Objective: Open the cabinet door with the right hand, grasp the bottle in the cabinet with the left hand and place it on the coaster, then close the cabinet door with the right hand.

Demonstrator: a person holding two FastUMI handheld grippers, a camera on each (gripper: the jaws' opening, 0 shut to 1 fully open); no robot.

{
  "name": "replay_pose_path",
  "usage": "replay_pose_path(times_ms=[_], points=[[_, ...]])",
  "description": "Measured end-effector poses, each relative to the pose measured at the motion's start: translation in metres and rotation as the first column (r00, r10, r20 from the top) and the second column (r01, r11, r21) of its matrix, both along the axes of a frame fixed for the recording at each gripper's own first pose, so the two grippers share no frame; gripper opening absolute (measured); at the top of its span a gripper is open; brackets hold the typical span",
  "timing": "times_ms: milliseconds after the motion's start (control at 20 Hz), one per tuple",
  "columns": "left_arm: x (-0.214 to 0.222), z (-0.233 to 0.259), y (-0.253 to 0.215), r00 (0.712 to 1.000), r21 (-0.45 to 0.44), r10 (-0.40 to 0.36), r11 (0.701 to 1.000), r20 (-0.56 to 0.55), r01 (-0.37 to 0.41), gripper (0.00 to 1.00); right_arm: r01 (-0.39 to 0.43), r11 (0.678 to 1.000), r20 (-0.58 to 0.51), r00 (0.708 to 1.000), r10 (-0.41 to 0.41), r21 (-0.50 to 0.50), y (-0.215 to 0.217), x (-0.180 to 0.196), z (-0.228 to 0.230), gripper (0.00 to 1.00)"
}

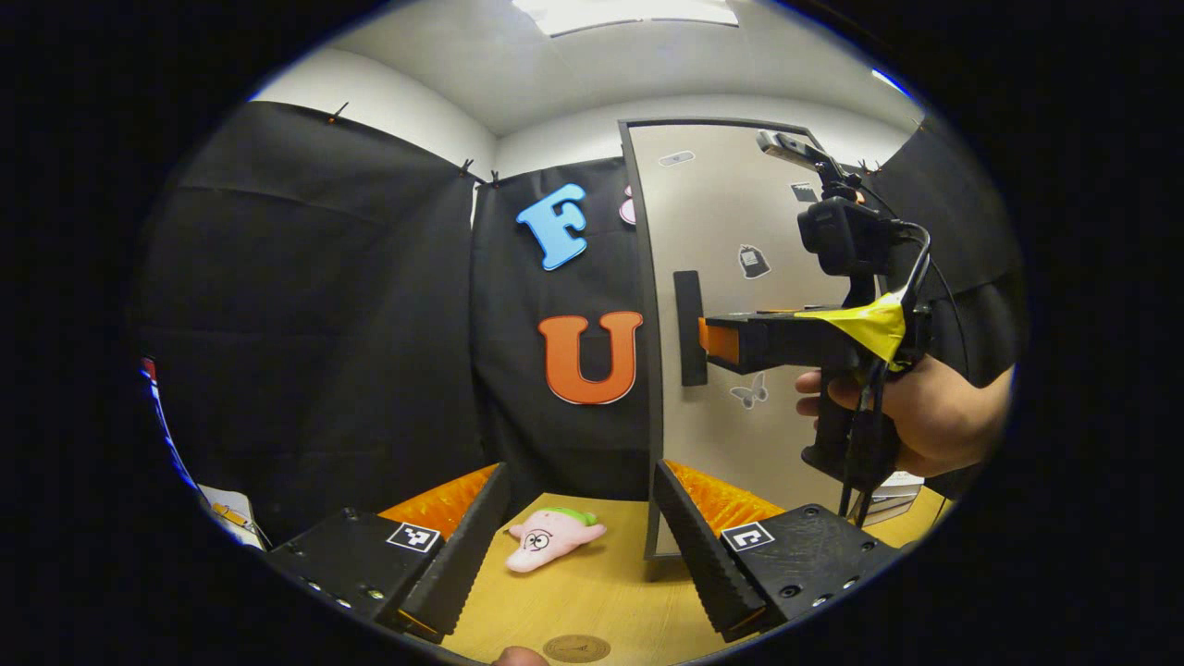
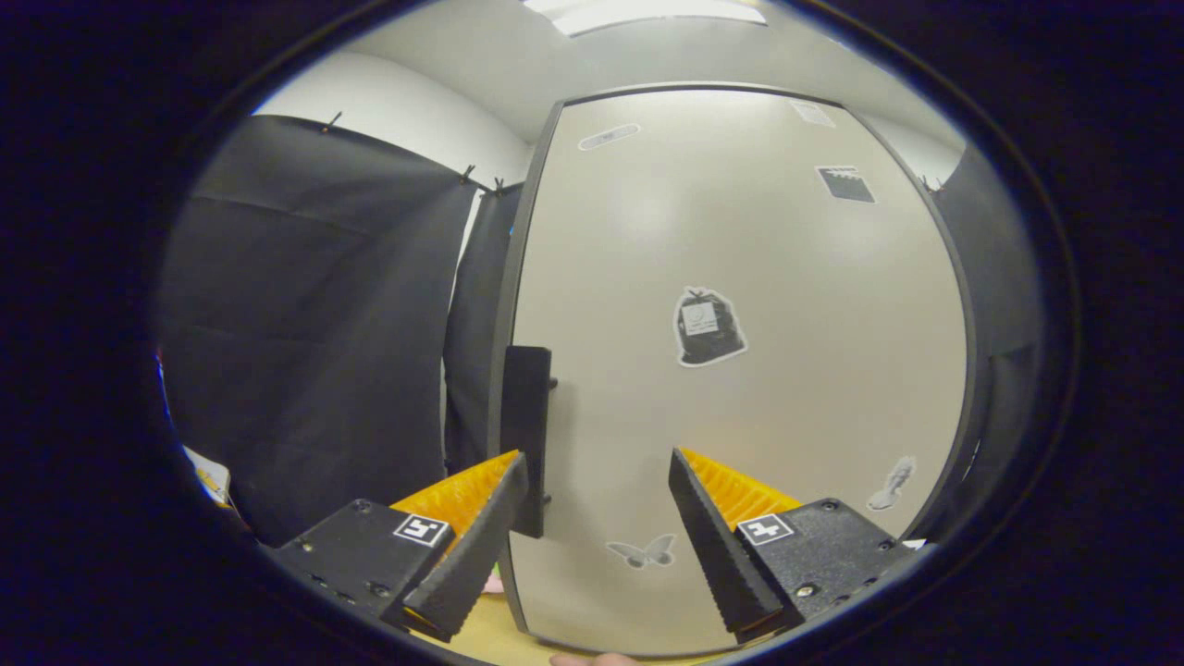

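Reaching for the handle (image 2: 525, 435) | right tool (image 2: 597, 499) open, door (image 2: 740, 370) shut | could slip off the handle | left tool (image 1: 581, 518) open, empty

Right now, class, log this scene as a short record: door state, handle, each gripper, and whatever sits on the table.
cabinet door: closed
door handle: dark vertical bar at the door's left edge
right gripper: open, close to the door, handle by its left finger, not gripped
left gripper: open, empty, above the table
table: wooden, bears a pink plush toy and a round coaster
bottle: not seen, door shut
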State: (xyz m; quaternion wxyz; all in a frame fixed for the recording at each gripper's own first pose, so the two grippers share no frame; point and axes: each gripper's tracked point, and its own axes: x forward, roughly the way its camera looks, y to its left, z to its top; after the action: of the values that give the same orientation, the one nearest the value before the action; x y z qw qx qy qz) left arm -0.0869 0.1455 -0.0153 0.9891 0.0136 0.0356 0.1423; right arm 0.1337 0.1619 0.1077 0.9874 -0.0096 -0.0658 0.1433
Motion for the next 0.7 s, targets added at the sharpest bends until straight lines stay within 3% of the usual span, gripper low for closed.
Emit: replay_pose_path(times_ms=[200, 400, 450, 500, 550, 700], points=[[-0.020, -0.006, 0.026, 0.997, -0.009, 0.072, 0.997, -0.010, -0.072, 0.94, 0.018, 0.998, -0.009, 1.000, -0.019, -0.066, 0.021, 0.007, -0.004, 0.96], [-0.043, -0.016, 0.038, 0.994, -0.025, 0.109, 0.994, -0.025, -0.110, 0.95, 0.012, 1.000, -0.074, 0.997, -0.013, -0.006, 0.033, 0.015, -0.009, 0.80], [-0.048, -0.017, 0.041, 0.993, -0.029, 0.113, 0.993, -0.029, -0.114, 0.95, -0.017, 1.000, -0.084, 0.996, 0.016, -0.010, 0.039, 0.014, -0.011, 0.67], [-0.052, -0.019, 0.043, 0.993, -0.033, 0.114, 0.993, -0.035, -0.115, 0.94, -0.015, 1.000, -0.080, 0.997, 0.013, -0.026, 0.042, 0.021, -0.012, 0.61], [-0.054, -0.020, 0.045, 0.993, -0.036, 0.113, 0.993, -0.041, -0.114, 0.94, -0.017, 0.999, -0.087, 0.996, 0.014, -0.036, 0.040, 0.015, -0.013, 0.35], [-0.062, -0.019, 0.055, 0.993, -0.032, 0.114, 0.993, -0.039, -0.115, 0.95, -0.038, 0.998, -0.110, 0.993, 0.033, -0.045, 0.041, 0.016, -0.014, 0.31]])
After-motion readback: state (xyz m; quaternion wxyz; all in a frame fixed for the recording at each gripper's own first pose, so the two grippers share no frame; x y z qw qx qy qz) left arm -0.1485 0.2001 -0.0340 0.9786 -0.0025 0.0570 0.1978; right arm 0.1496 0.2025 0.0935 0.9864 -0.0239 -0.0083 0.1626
